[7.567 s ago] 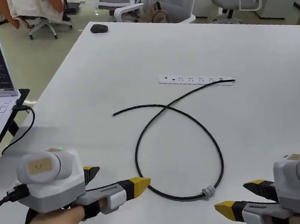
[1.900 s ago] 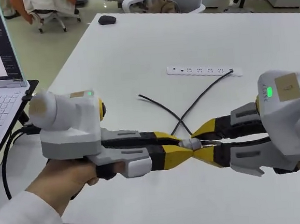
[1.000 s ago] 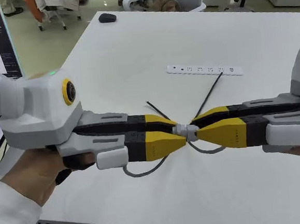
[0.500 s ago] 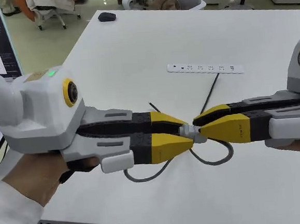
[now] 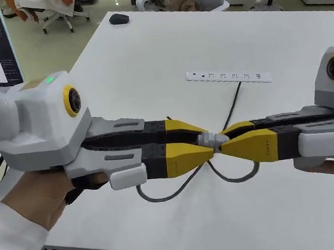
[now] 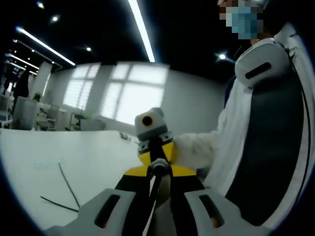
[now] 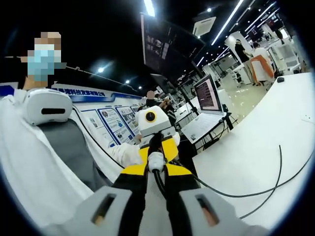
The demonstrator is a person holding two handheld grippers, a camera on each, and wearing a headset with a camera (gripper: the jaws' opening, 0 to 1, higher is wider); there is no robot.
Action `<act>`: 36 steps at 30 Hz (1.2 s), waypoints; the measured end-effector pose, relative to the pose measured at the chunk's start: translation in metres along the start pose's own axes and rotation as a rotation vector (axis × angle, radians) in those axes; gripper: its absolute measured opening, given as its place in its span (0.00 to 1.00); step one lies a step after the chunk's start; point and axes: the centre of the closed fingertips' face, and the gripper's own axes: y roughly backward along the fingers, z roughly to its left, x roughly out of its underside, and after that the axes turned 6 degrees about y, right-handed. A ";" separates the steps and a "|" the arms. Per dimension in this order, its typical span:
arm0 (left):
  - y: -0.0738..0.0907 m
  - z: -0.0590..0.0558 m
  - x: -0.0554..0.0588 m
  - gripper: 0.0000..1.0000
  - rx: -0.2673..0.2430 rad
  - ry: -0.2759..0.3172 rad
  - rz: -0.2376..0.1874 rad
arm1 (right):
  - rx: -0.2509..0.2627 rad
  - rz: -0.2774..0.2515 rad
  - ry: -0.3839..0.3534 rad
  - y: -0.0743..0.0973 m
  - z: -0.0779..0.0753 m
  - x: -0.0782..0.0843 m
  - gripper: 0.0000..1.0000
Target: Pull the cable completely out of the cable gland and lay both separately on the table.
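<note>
Grey cable gland (image 5: 212,139) is hanging above the table's (image 5: 150,62) near edge, left tongs (image 5: 207,141) and right tongs (image 5: 223,140) both clenching it tip-to-tip, black cable (image 5: 232,105) drooping onto the table.

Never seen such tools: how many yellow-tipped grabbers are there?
2: left gripper reaching from the left, right gripper from the right, tips meeting at the cable gland on the cable.

1. Cable gland (image 5: 212,139): small and grey, lying horizontally above the table, being pinched where the left gripper (image 5: 209,141) and right gripper (image 5: 221,142) meet.
2. Cable (image 5: 233,102): thin and black, passing through the gland, sagging in loops beneath it, trailing over the table.
</note>
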 end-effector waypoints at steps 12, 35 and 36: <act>-0.003 0.002 -0.001 0.17 -0.029 -0.161 -0.009 | 0.001 0.001 -0.139 0.005 -0.006 -0.004 0.10; 0.002 0.012 -0.004 0.13 -0.023 0.193 -0.055 | 0.139 0.064 0.220 0.008 -0.015 -0.011 0.07; 0.002 0.010 -0.004 0.13 -0.015 0.201 -0.056 | 0.132 0.067 0.252 0.008 -0.013 -0.011 0.07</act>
